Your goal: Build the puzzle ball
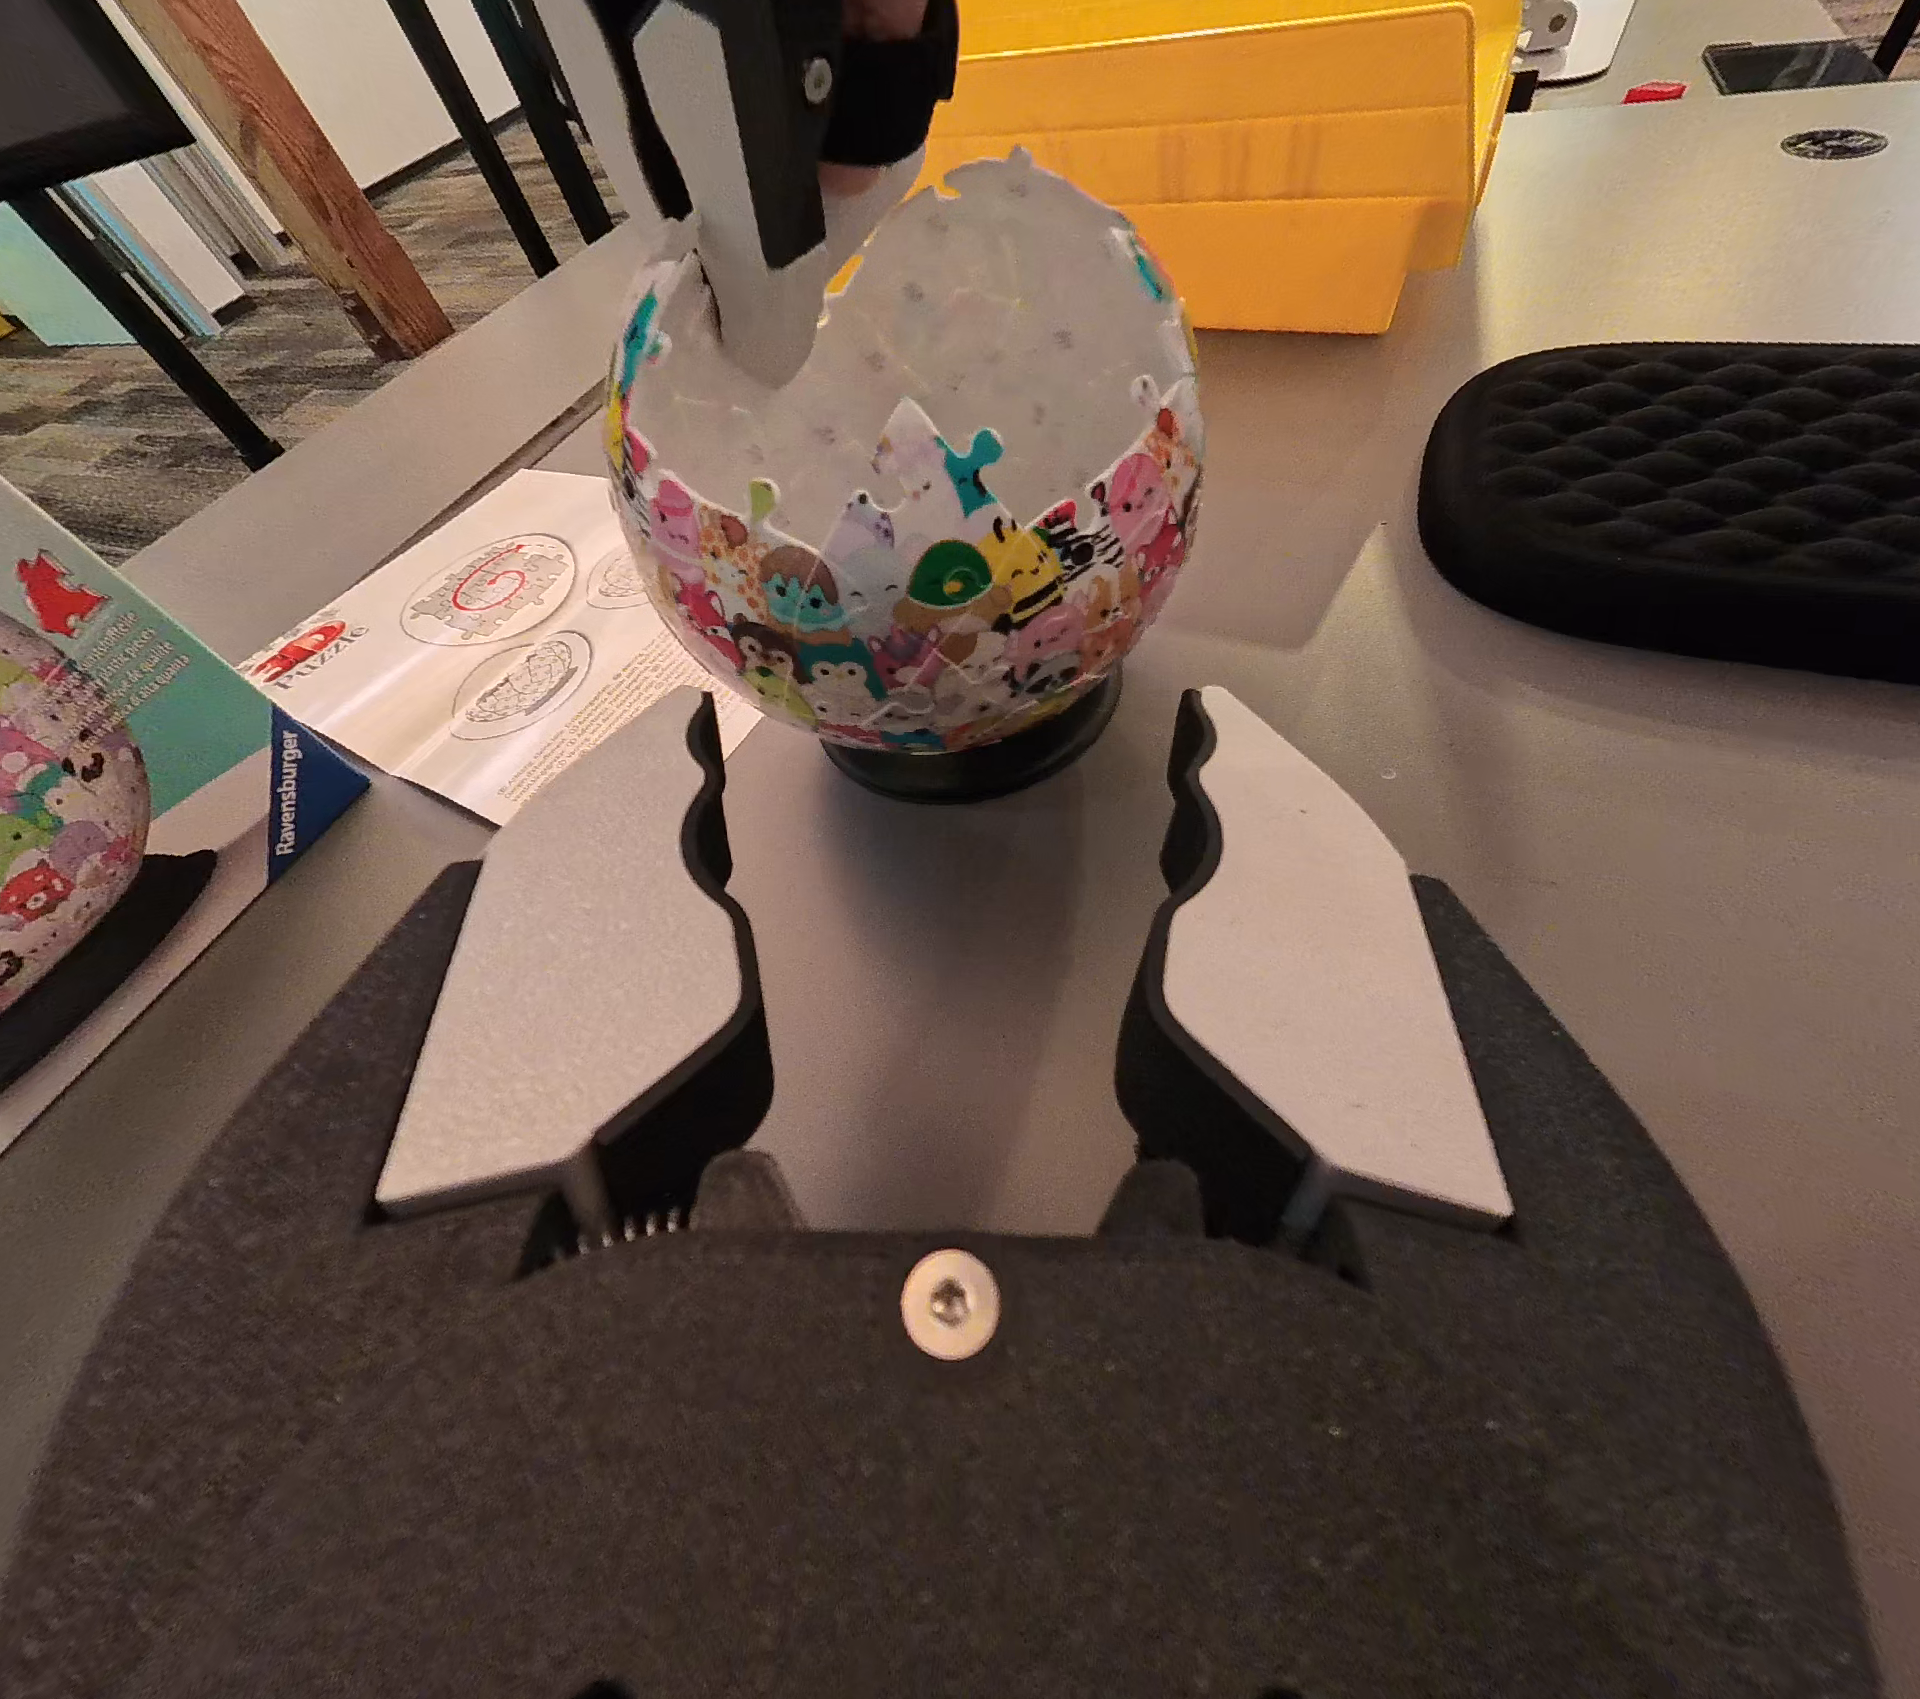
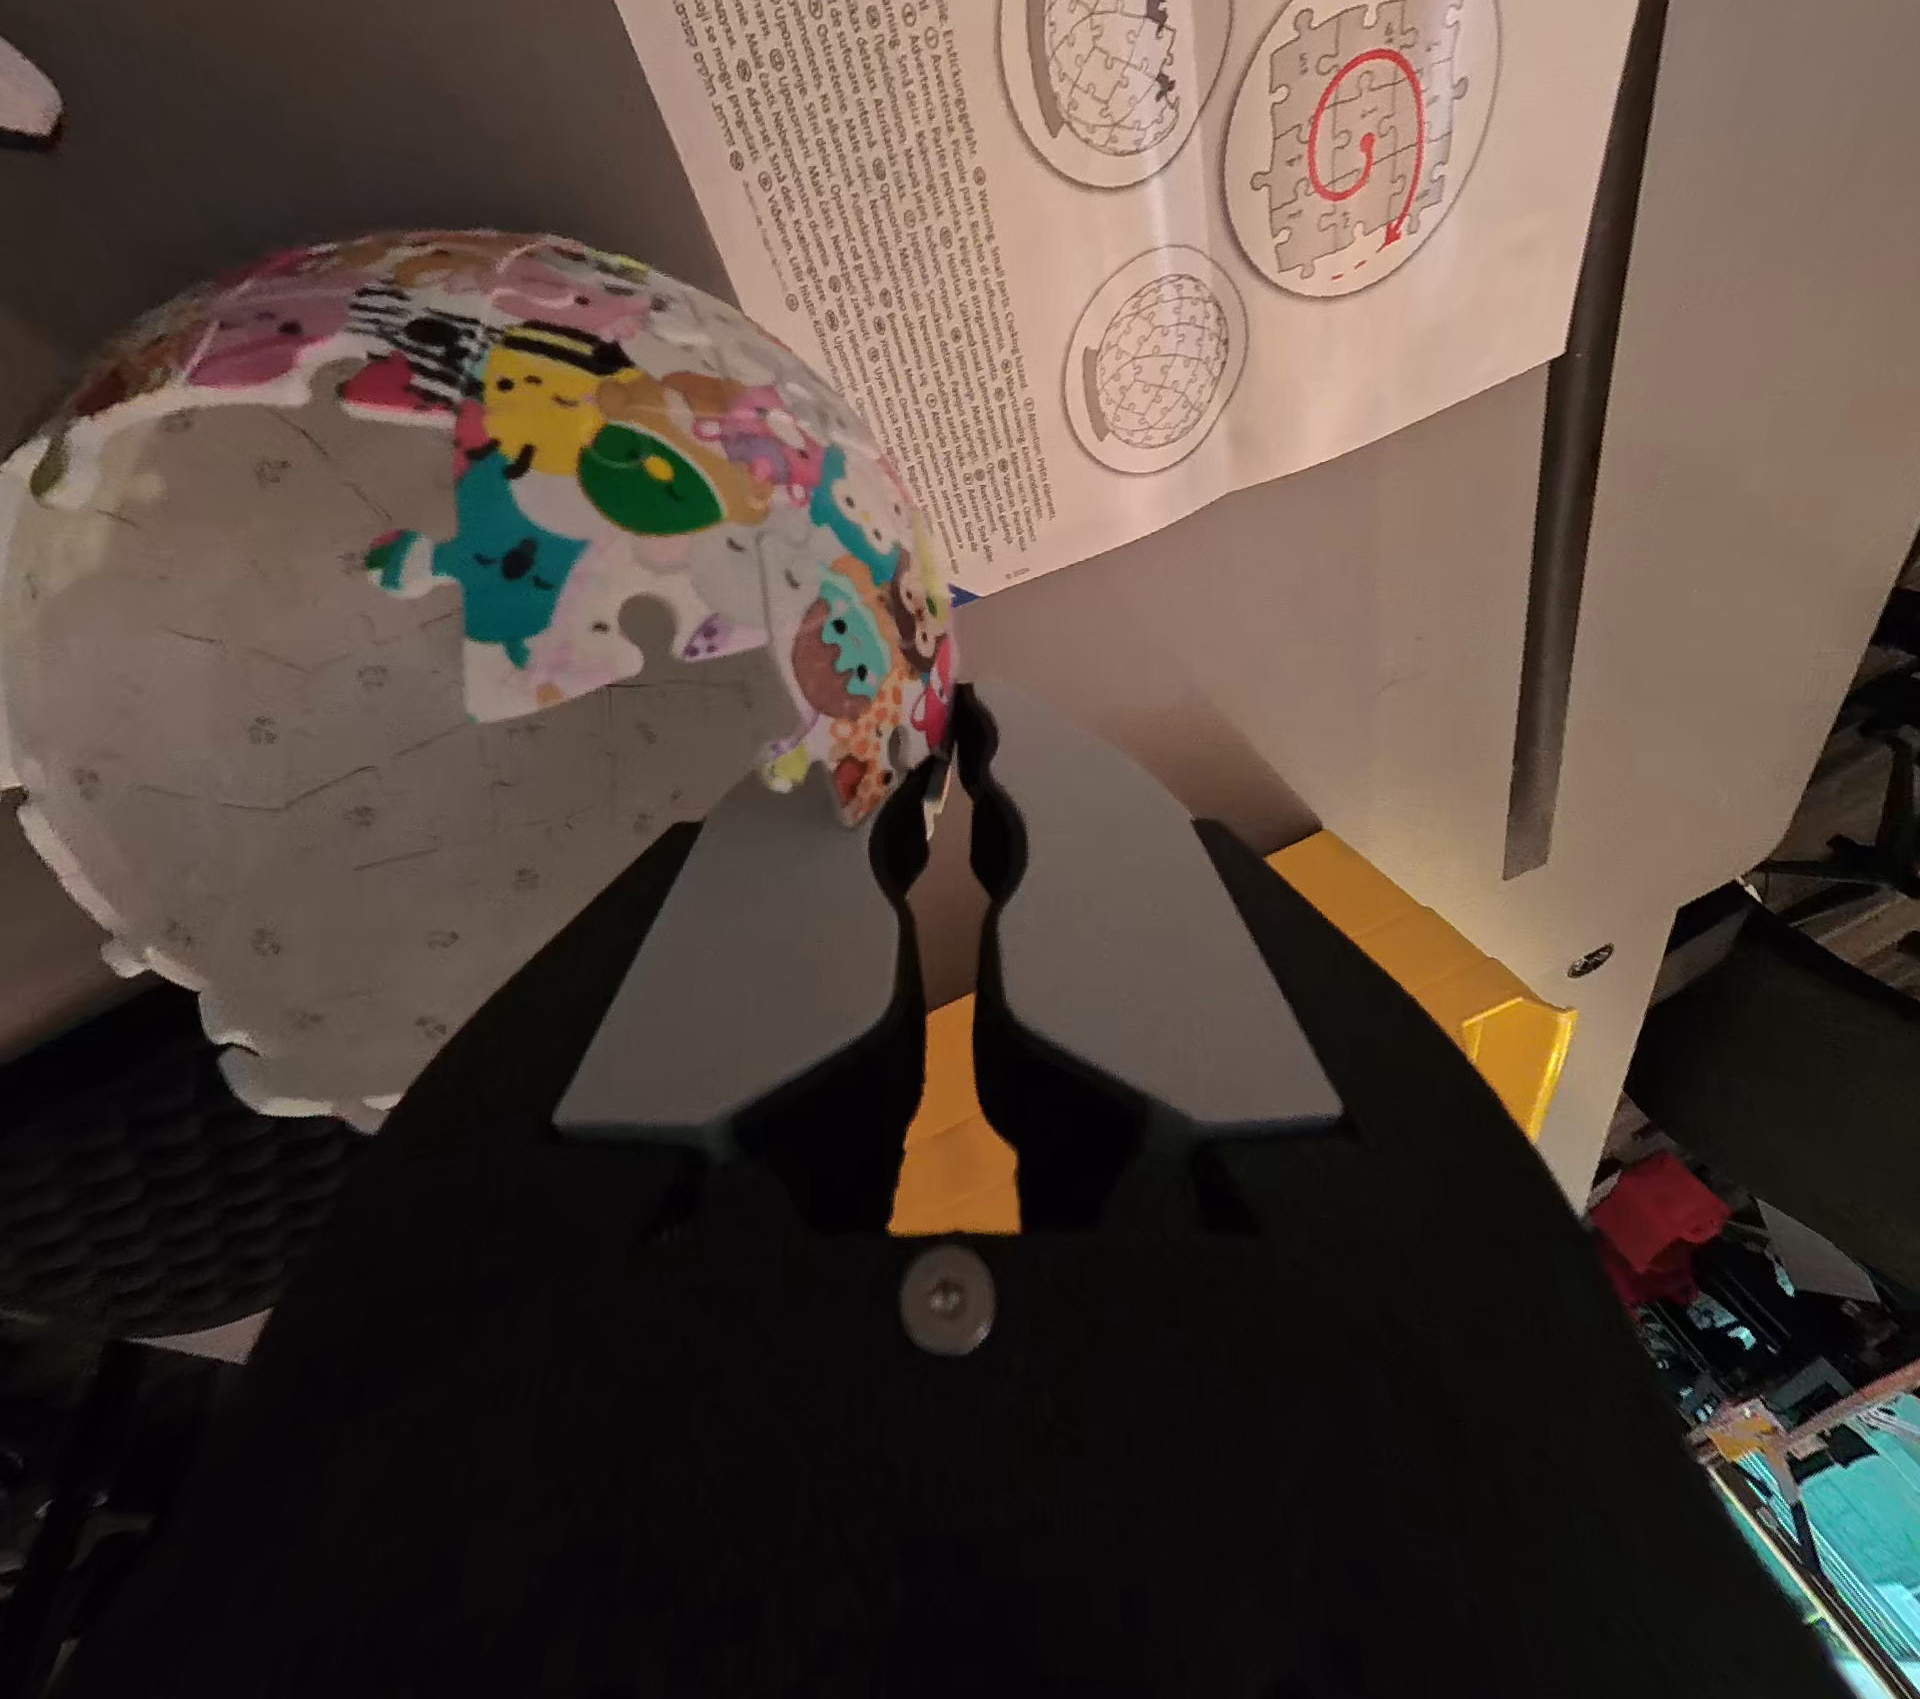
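You are working over a grey table; a yellow bin is sitting at its far side, a black quilted pad to the right, the puzzle box at the left edge, and the instruction sheet lying flat just beside the ball; the puzzle ball is standing upright on its black ring stand, centred ahead of your left gripper; its lower half is looking complete, its top is gaping open with a jagged rim, so the build is reading as roughly half to two-thirds done; your left gripper is hanging wide open and empty, fingers apart from the stand, just short of it; your right gripper is coming in from above at the ball's far-left rim, and in its own view its fingers are nearly closed on the rim edge, pinching what looks like a small puzzle piece; whether that piece is loose or already locked in, you cannot tell; the relation to watch: the rim is lying at the right fingertips, slightly left of them, the shell wall running edge-on between the jaws, so the right hand is the nearer one; the left is free to steady the ball from the front.
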`<action>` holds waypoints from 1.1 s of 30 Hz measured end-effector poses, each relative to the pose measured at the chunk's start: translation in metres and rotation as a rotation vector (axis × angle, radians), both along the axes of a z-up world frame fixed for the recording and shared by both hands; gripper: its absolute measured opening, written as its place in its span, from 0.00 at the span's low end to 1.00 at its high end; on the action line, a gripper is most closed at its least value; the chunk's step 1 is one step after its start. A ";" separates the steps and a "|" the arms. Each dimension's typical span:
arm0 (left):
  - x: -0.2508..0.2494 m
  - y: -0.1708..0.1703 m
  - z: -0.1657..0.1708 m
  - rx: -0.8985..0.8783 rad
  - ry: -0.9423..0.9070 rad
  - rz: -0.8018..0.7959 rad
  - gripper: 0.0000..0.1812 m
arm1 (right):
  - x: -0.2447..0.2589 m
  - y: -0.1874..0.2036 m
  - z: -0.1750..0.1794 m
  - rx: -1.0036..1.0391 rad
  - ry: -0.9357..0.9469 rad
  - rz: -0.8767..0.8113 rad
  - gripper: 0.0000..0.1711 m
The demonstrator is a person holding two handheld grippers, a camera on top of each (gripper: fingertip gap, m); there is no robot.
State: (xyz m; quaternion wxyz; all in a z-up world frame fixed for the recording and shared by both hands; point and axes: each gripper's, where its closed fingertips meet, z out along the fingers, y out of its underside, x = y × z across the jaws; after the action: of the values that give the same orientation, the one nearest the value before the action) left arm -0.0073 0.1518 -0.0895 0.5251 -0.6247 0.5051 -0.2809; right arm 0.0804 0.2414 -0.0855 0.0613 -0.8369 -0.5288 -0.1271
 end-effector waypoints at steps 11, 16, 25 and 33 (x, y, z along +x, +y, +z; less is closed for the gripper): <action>0.001 -0.001 0.000 0.004 0.005 -0.004 0.45 | -0.004 0.008 0.005 0.069 -0.015 0.144 0.13; 0.001 -0.001 0.000 -0.001 0.003 -0.005 0.45 | -0.007 0.006 0.010 0.056 -0.029 0.241 0.12; 0.001 -0.002 -0.001 0.005 0.008 -0.009 0.45 | -0.012 0.008 0.008 0.048 -0.036 0.365 0.15; 0.000 -0.001 0.000 -0.005 0.000 -0.006 0.45 | -0.020 0.002 0.021 0.131 -0.026 0.477 0.16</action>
State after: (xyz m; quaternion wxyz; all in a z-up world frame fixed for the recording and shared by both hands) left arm -0.0071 0.1511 -0.0897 0.5229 -0.6242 0.5063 -0.2839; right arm 0.0608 0.2439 -0.0646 0.1369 -0.6810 -0.7027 -0.1541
